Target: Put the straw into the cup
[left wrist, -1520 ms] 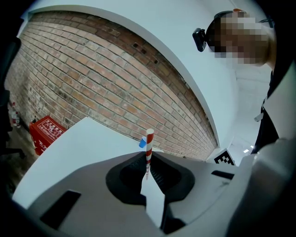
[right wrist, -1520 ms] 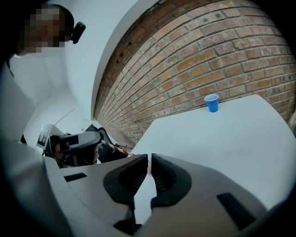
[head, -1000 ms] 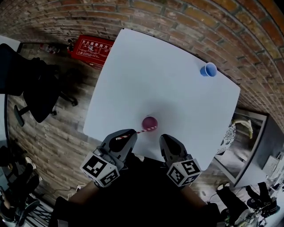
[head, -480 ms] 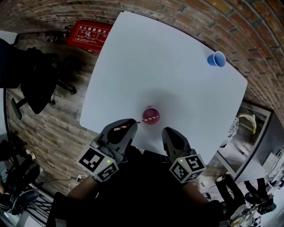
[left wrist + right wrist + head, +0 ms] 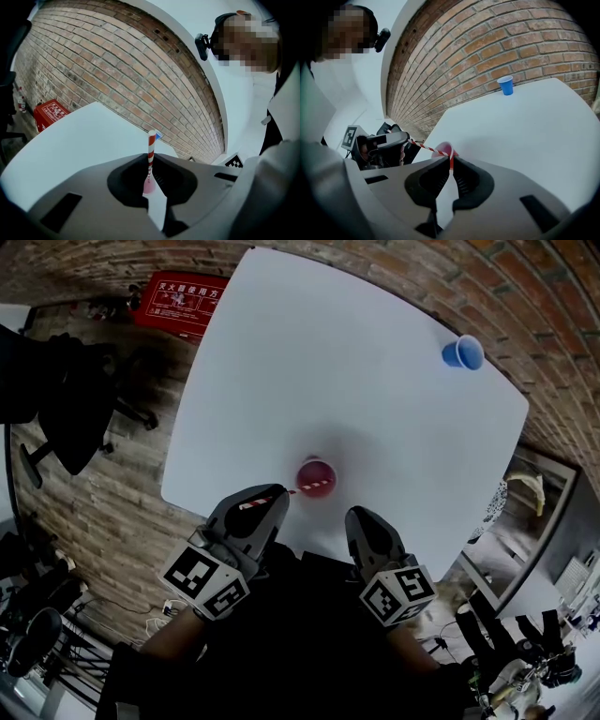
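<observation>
Both grippers low at the near edge of the table (image 5: pixel 375 381), straw at the cup.
Left gripper (image 5: pixel 269 495) tilts forward and down, angled right, jaws clenched on the striped straw (image 5: pixel 300 489). The straw's far end reaches the near rim of the red cup (image 5: pixel 316 474). Right gripper (image 5: pixel 361 517) points more steeply down, just beside the cup, jaws drawn together, empty. Blue cup (image 5: pixel 463 352) stands well apart, far right.

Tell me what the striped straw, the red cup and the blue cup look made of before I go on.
Striped straw: probably paper, matte, with red and white spiral bands, stiff and straight. Red cup: likely thin plastic, smooth, its rim showing paler pink as if slightly translucent. Blue cup: likely plastic too, smooth and evenly coloured, but too far off to be sure.
</observation>
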`<state>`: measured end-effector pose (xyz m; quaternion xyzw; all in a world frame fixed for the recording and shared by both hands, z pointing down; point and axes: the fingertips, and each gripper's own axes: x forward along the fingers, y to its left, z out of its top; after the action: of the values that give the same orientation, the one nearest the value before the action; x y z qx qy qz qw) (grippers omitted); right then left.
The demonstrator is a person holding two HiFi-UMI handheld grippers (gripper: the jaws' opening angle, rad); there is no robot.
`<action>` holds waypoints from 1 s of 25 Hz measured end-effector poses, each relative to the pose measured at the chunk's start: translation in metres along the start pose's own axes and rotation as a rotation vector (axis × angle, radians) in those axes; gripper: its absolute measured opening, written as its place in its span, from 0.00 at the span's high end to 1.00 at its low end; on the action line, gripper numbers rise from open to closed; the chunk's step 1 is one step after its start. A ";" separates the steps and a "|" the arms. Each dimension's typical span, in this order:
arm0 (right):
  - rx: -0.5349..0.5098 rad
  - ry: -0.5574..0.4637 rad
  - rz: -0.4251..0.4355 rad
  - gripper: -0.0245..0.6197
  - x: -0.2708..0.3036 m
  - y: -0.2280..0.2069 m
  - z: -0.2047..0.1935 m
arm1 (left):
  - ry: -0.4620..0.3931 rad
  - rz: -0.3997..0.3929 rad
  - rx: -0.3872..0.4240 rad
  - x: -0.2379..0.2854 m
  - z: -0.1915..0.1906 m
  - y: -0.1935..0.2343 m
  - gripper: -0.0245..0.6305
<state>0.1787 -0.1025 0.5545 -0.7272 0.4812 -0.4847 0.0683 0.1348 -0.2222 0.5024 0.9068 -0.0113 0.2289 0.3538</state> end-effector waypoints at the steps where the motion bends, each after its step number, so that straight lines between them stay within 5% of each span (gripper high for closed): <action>1: 0.003 0.003 -0.002 0.89 0.001 -0.002 -0.002 | 0.003 0.004 -0.003 0.002 -0.002 0.002 0.91; 25: 0.083 0.040 -0.024 0.89 0.014 -0.035 -0.015 | 0.070 0.069 -0.059 0.038 -0.023 0.030 0.91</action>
<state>0.1905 -0.0889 0.5907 -0.7195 0.4533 -0.5196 0.0828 0.1539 -0.2250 0.5523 0.8866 -0.0368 0.2720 0.3724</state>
